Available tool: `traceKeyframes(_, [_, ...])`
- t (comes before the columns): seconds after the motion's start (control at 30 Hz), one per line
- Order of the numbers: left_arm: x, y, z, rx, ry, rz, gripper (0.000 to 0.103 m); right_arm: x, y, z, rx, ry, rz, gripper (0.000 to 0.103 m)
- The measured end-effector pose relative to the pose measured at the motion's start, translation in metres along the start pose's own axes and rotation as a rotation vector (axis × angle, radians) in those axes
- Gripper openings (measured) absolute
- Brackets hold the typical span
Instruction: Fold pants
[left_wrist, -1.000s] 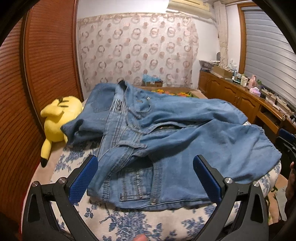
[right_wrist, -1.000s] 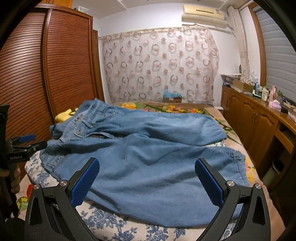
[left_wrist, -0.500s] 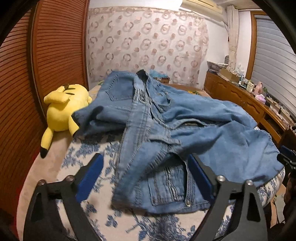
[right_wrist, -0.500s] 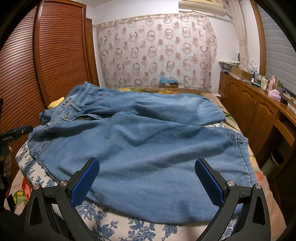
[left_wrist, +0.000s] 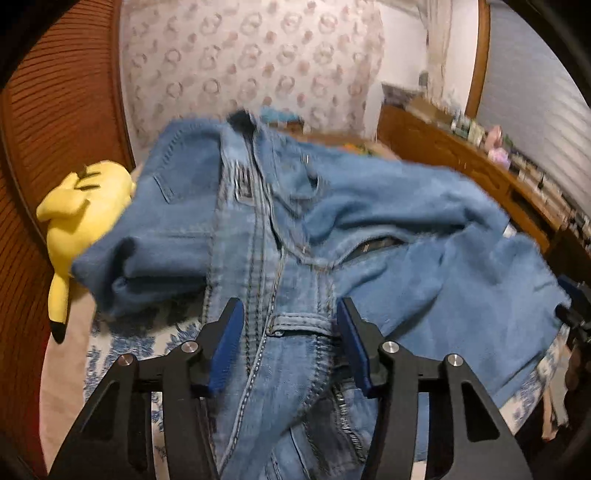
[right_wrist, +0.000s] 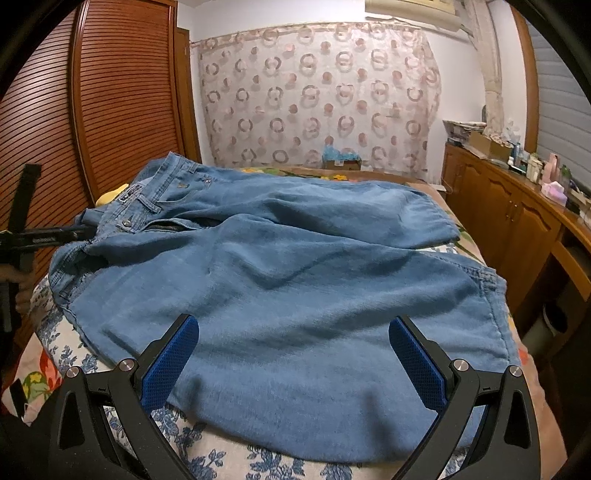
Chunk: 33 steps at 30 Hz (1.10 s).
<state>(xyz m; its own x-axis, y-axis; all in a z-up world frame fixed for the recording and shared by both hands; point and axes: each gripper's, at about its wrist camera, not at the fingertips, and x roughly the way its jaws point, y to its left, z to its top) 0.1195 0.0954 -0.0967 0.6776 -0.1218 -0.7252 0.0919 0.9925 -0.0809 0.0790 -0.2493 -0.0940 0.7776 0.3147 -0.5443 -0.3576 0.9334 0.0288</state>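
Pants (right_wrist: 280, 273) are lying spread across the bed (right_wrist: 236, 458), long axis running left to right in the right wrist frame, waistband at left. Left claw (left_wrist: 290, 334) is closing around the waistband, denim between its pads but not yet pinched. Right claw (right_wrist: 293, 360) is hovering wide open, empty, over the near leg, lower centre.

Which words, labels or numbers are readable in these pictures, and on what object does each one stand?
White print on the left claw's black arm: too blurred to read.
Patch on the jeans waistband: blurred, no text readable.
Bottles and boxes on the wooden counter: too small to read.
No other text shows.
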Motion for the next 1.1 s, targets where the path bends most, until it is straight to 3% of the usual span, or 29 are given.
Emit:
traceKeyframes(0.2, [0.008, 0.0, -0.005, 0.013, 0.036, 0.013, 0.05, 0.007, -0.006, -0.002, -0.002, 0.023, 0.022, 0.103])
traceKeyframes(0.27, [0.008, -0.001, -0.004, 0.02, 0.037, 0.029, 0.033, 0.008, -0.009, -0.002, 0.001, 0.03, 0.027, 0.103])
traceKeyframes(0.37, [0.005, -0.004, -0.005, 0.037, 0.026, 0.05, 0.022, 0.007, -0.012, -0.001, 0.005, 0.032, 0.025, 0.103])
traceKeyframes(0.53, [-0.007, -0.003, -0.002, 0.039, -0.014, 0.048, 0.014, 0.008, -0.015, 0.0, 0.015, 0.032, 0.017, 0.103])
traceKeyframes(0.63, [-0.018, -0.001, 0.002, 0.03, -0.054, 0.053, 0.012, 0.01, -0.014, 0.0, 0.016, 0.038, 0.013, 0.103])
traceKeyframes(0.73, [-0.026, 0.008, 0.008, 0.014, -0.095, 0.103, 0.012, 0.01, -0.013, -0.001, 0.019, 0.041, 0.011, 0.103])
traceKeyframes(1.0, [-0.011, 0.019, 0.0, -0.018, -0.056, 0.102, 0.012, 0.008, -0.014, 0.0, 0.025, 0.04, 0.005, 0.103])
traceKeyframes(1.1, [-0.016, 0.016, -0.003, -0.022, -0.063, 0.094, 0.017, 0.007, -0.013, -0.001, 0.025, 0.041, 0.002, 0.103])
